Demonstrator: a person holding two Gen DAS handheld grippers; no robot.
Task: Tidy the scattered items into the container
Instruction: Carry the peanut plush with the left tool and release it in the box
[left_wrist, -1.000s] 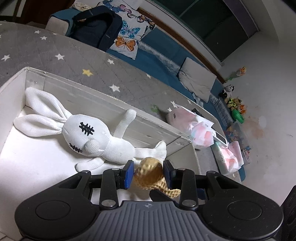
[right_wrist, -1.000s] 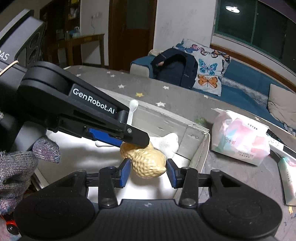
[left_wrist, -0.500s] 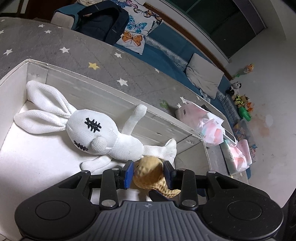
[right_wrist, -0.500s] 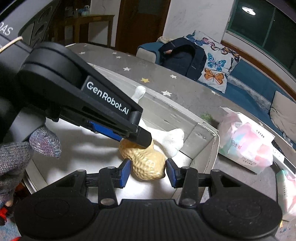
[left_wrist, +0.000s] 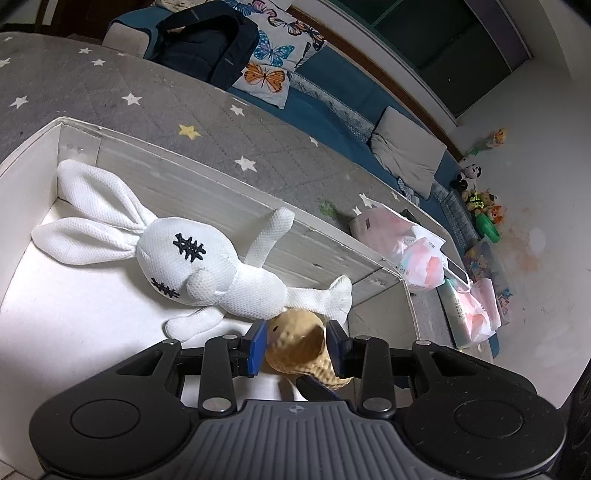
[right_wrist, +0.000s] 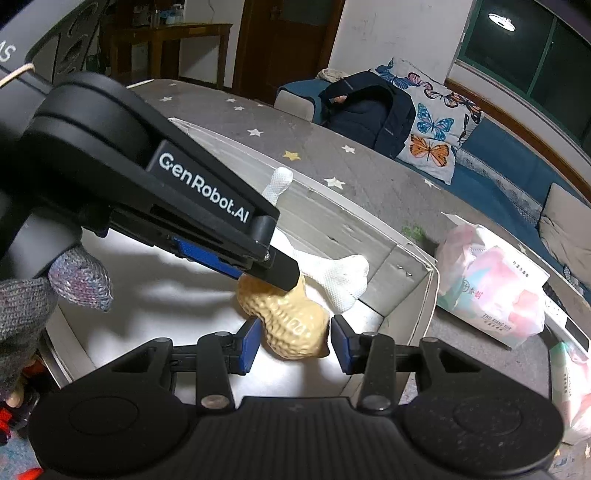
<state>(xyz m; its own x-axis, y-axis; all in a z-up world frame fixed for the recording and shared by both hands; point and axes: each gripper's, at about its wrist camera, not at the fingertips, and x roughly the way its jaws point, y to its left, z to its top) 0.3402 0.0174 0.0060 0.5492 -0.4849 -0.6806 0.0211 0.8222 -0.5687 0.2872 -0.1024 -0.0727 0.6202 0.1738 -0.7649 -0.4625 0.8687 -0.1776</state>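
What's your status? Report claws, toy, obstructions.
Left claw shut on tan dimpled peanut toy inside white box. Right claw straddles it, grip unclear. White plush rabbit alongside.

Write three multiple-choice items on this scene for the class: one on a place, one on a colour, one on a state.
1. Where does the plush rabbit lie?
A. On a shelf
B. Inside the white box
C. On a chair

2. What colour is the peanut toy?
A. Green
B. Red
C. Tan

3. In what state is the white box?
A. Open at the top
B. Closed with a lid
C. Turned upside down

Answers:
1 B: the box walls stand around the rabbit.
2 C: its dimpled shell is a yellowish tan.
3 A: its floor and contents are in plain view from above.
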